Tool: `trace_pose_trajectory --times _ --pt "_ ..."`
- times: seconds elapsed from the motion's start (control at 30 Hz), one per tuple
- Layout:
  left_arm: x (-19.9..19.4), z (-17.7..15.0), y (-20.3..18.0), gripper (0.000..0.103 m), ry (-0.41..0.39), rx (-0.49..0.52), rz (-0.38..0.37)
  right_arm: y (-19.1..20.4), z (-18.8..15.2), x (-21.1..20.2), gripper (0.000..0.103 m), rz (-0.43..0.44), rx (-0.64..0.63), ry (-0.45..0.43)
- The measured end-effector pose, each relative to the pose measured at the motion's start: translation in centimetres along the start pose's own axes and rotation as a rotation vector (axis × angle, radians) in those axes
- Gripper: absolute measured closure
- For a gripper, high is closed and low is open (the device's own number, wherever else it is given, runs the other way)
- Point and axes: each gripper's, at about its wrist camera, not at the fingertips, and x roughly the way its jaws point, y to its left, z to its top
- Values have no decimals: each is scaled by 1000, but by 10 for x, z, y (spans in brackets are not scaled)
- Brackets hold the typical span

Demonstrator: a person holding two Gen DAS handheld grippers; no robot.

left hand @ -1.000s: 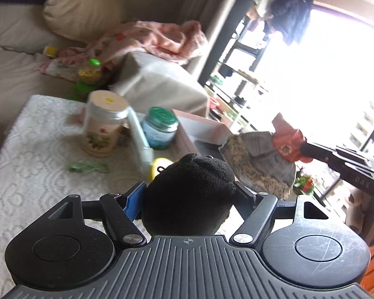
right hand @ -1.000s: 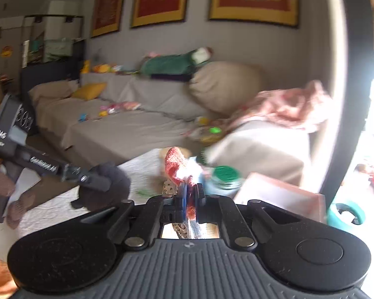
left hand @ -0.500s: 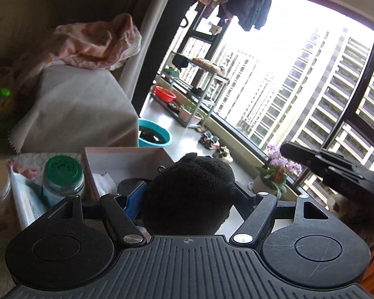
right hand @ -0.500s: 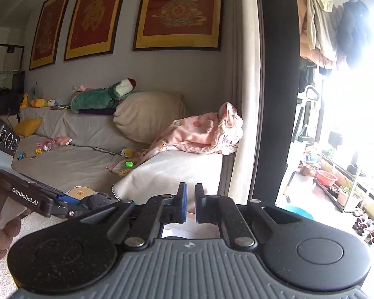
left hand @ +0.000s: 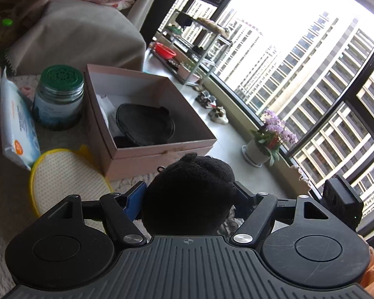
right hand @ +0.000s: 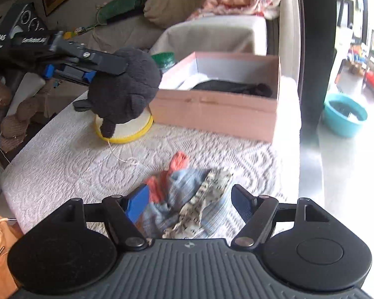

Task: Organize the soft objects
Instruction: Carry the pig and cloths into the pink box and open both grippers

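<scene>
Left tongs (right hand: 97, 71) clamped on the black plush (right hand: 123, 88) — held off the surface (right hand: 49, 164), above the yellow pad (right hand: 127, 130), just short of the pink box (right hand: 219, 109). A dark soft item (left hand: 144, 124) already lay inside the box, ahead of the left tongs.

Right tongs (right hand: 187, 199) had just been opening; jaws stood wide, pads clear of the doll dress (right hand: 187, 194), which lay crumpled on the surface between them, not gripped.

Handling, by my reckoning: plush light, squashy, furry — it gives under the pads, so a grip across the body bulk should hold, and a drop into the box would not hurt it. Dress thin, limp, prone to slide out of a pinch; better taken at a bunched fold than at a loose edge.
</scene>
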Motion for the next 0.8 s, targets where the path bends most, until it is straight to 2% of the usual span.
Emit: trace_pose_trajectory --times 0.1,0.3,0.33,0.37,0.4,0.47,0.5,0.63,0.73,0.8 --pt "-9 -18 7 24 20 0 21 6 -11 10 30 0 -6 35" --pt "-25 -34 19 24 33 -21 57 34 -18 22 29 -64 -155 54" --pt "-28 -35 19 24 30 -25 61 38 -18 23 35 -80 -176 61" --pt "-30 -35 20 24 26 -27 64 41 -18 24 50 -90 -189 66" --pt "-30 -36 20 24 21 -27 68 43 -17 24 54 -95 -194 72" --pt "-36 -36 18 24 10 -24 70 43 -11 19 73 -91 -189 69" --pt "-37 -35 18 24 5 -23 67 43 -8 14 76 -89 -184 60" --pt "-41 -22 10 24 -18 -6 38 39 11 -10 78 -101 -162 -21" --pt "-40 8 0 24 -78 27 11 34 37 -33 78 -104 -146 -122" --pt "-39 35 -5 24 -133 43 -4 32 59 -42 78 -140 -161 -197"
